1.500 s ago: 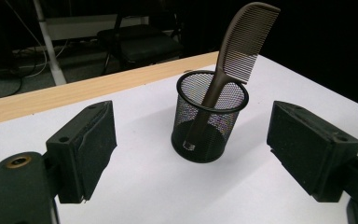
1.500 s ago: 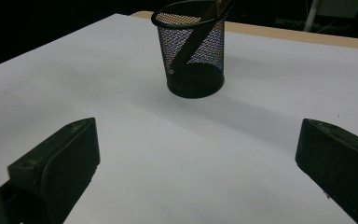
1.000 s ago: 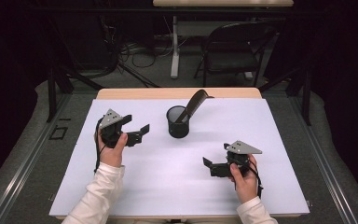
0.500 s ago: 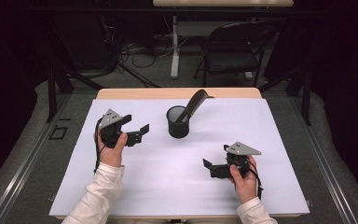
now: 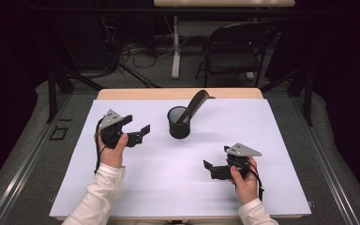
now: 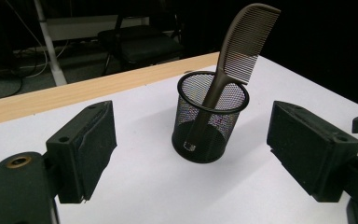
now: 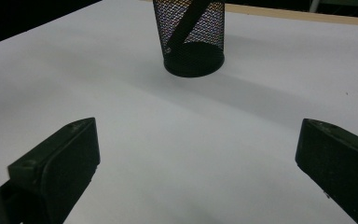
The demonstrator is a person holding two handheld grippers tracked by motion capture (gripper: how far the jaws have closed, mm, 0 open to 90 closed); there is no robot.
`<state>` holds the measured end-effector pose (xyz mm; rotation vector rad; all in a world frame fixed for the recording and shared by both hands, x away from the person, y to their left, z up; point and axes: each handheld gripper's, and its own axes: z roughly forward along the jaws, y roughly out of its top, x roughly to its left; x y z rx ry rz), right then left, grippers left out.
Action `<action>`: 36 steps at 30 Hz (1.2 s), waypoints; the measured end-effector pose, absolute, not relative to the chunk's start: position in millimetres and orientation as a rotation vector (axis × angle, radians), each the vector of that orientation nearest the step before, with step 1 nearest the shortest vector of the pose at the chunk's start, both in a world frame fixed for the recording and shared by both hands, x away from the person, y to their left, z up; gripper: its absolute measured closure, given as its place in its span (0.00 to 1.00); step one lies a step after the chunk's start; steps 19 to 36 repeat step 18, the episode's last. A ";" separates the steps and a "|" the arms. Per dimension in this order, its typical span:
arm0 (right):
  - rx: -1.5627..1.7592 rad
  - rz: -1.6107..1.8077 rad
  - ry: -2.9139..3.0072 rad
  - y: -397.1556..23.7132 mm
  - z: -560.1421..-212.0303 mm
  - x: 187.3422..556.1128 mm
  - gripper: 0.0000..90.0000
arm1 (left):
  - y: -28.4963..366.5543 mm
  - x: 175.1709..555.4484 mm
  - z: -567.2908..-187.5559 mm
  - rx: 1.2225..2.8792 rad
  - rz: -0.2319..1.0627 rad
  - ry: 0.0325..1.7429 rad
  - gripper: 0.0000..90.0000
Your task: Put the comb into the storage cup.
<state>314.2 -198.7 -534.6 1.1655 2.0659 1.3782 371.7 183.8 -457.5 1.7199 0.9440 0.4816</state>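
A black mesh cup (image 5: 178, 123) stands upright at the back middle of the white table top (image 5: 262, 140). A dark comb (image 5: 195, 105) leans in it, teeth end up and tilted to the right. My left gripper (image 5: 137, 126) is held left of the cup, pointing at it, open with nothing between its fingers. In the left gripper view the cup (image 6: 209, 122) and comb (image 6: 248, 43) sit just beyond my left gripper (image 6: 195, 150). My right gripper (image 5: 217, 158) rests in front of the cup and to its right, open and holding nothing. The right gripper view shows the cup (image 7: 191, 35) well ahead of my right gripper (image 7: 200, 163).
A bare wooden strip (image 5: 168, 93) runs along the table's far edge. Beyond it stand a black chair (image 5: 234, 51) and a desk leg with cables on the floor. Dark frame bars rise at both sides of the table.
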 end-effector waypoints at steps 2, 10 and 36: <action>1.164 1.381 2.067 -198.5 -534.9 314.2 0.00 | 183.7 371.7 -457.5 1.721 0.481 0.943 0.18; 1.158 1.374 2.073 -198.1 -535.8 313.9 0.00 | 183.5 371.7 -457.6 1.722 0.481 0.941 0.18; 1.160 1.376 2.077 -197.4 -536.5 314.0 0.00 | 183.8 372.0 -457.6 1.721 0.482 0.943 0.18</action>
